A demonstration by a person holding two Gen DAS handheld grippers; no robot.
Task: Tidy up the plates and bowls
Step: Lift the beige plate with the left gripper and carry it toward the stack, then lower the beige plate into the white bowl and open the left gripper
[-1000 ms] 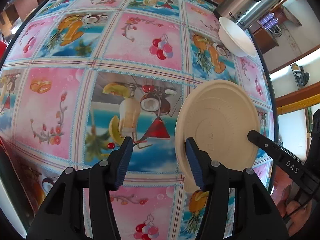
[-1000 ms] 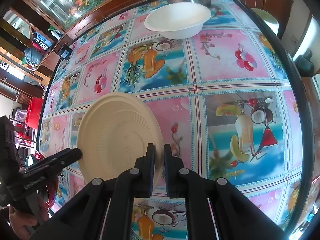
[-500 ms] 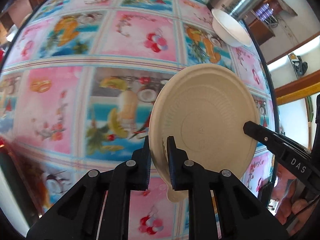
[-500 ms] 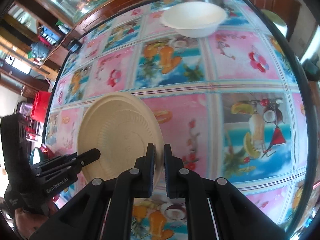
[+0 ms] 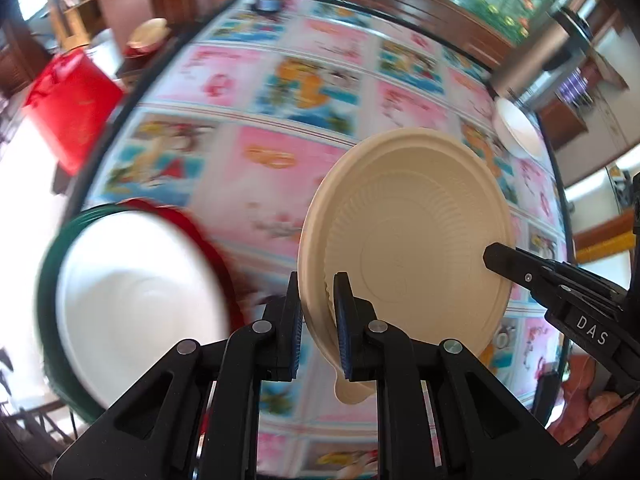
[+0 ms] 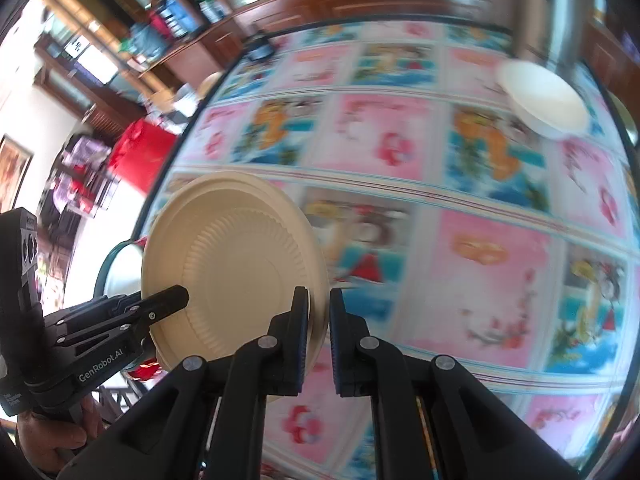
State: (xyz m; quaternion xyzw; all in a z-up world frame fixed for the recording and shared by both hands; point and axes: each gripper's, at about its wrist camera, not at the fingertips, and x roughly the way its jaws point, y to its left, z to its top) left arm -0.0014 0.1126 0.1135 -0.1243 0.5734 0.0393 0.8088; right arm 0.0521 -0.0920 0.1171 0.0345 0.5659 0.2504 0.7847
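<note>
Left wrist view: my left gripper [image 5: 317, 322] clamped on beige plate [image 5: 404, 236] rim, my right gripper [image 6: 319, 334] clamped on opposite rim, plate tilted, lifted above table [image 5: 280, 184]. White bowl [image 5: 136, 312] lower left, blurred; another white bowl [image 6: 542, 98] far right.

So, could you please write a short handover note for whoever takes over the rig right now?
Left gripper: shut on the rim of the beige ribbed paper plate.
Right gripper: shut on the opposite rim of the same plate, so both hold it, tilted, above the fruit-print tablecloth.
Near the table's left edge: a white bowl sits in a stack with red and green rims.
Far right, by a steel canister: a second white bowl.
Done: plate lifted. Left: set it down, probably at the stack; then likely collect the far bowl.
</note>
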